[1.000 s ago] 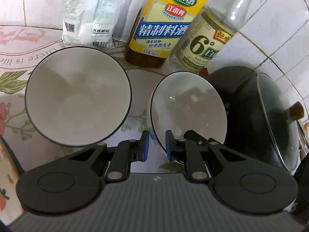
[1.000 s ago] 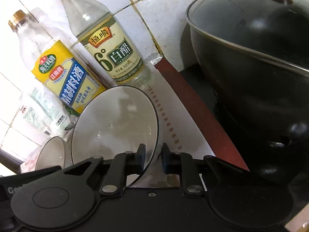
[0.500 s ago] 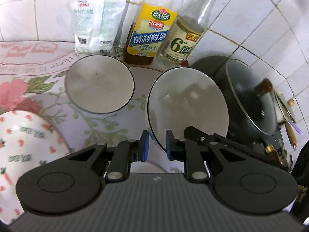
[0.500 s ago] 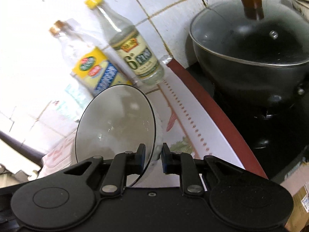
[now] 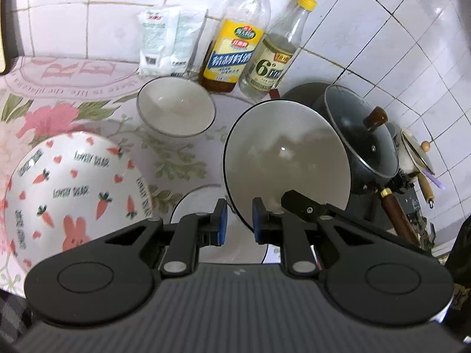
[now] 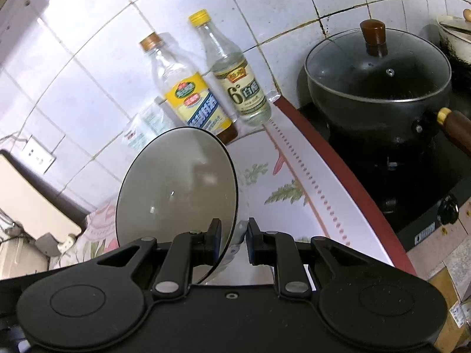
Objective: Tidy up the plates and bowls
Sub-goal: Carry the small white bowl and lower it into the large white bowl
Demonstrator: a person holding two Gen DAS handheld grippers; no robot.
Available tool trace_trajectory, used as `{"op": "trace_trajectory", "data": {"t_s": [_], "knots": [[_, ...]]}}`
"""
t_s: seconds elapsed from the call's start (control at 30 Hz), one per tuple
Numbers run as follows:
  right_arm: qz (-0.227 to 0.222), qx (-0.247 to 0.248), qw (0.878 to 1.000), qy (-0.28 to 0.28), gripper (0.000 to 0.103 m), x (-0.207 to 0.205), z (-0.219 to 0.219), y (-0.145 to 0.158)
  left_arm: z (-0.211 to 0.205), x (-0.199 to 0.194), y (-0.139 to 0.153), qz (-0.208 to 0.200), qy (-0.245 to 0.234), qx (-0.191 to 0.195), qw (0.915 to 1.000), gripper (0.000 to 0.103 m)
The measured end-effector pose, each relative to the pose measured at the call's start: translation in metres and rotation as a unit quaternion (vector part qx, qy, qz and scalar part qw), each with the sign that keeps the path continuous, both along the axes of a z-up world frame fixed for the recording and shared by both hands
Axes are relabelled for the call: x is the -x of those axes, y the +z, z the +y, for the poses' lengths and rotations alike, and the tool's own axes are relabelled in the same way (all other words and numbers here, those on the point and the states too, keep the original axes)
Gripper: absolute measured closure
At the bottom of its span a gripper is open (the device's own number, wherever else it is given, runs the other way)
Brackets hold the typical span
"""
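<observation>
White bowl (image 5: pixel 285 161) hangs tilted above the bench (image 5: pixel 182 161), my right tongs (image 6: pixel 232 235) clamped on its rim and my left tongs (image 5: pixel 239 220) nearly closed beside it, holding nothing; small bowl (image 5: pixel 176 108), carrot bowl (image 5: pixel 73 188) remain unstacked.

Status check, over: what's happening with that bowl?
Grip: left hand-held gripper and right hand-held gripper both shut on dark-rimmed bowl. Bowl tilted, off counter. Lidded pot close beside.

The held bowl (image 5: pixel 287 158) is grey-white with a dark rim. Near the counter's left edge, a white bowl (image 5: pixel 73 188) carries orange carrots, pink hearts and a rabbit. The tablecloth (image 5: pixel 176 161) shows pink flowers and green leaves.
</observation>
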State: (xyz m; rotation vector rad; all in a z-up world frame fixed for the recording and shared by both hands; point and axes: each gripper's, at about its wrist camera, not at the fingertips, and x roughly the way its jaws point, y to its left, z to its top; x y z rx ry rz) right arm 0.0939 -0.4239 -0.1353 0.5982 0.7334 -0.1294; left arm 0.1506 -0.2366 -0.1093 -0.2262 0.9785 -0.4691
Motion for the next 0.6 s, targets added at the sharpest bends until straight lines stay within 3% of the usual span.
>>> {"op": "trace_trajectory", "data": {"t_s": [0.13, 0.37, 0.6], "knots": [[0.004, -0.011, 1.0, 0.005, 0.081, 0.01, 0.009, -0.008, 0.013, 0.01, -0.009, 0.009, 0.001, -0.002, 1.0, 0.087], [0.0, -0.025, 1.0, 0.002, 0.078, 0.02, 0.015, -0.017, 0.027, 0.015, -0.025, 0.029, 0.007, 0.028, 0.9992, 0.087], [-0.004, -0.014, 1.0, 0.006, 0.078, 0.023, 0.02, -0.024, 0.03, 0.017, -0.039, 0.041, 0.013, 0.03, 0.9986, 0.087]]}}
